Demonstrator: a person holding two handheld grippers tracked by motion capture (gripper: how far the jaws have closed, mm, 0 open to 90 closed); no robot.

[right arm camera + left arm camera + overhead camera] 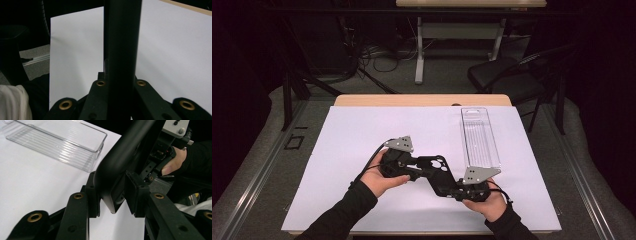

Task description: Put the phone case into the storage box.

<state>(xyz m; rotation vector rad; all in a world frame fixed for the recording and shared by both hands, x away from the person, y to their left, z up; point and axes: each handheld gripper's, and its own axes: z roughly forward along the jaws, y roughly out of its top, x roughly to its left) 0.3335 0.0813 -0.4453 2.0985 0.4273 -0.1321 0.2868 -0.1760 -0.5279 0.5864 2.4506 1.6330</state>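
A long black object with a rounded back (443, 178) hangs just above the white sheet (362, 135), spanning both grippers. My right gripper (451, 189), near the table's front edge, is shut on one end; in the right gripper view the object (122, 37) rises straight up from between the closed jaws of that gripper (121, 77). My left gripper (432, 165) comes in from the left. In its own view the left gripper (113, 192) has its jaws around the object's other end (117, 157), the left pad against it and a slim gap at the right pad.
A clear plastic tray (479, 140) lies empty on the sheet's right side, just beyond the right gripper, and it also appears in the left gripper view (57, 142). A dark chair (507, 75) and another table (472, 2) stand behind. The person's right hand (175, 162) holds its gripper.
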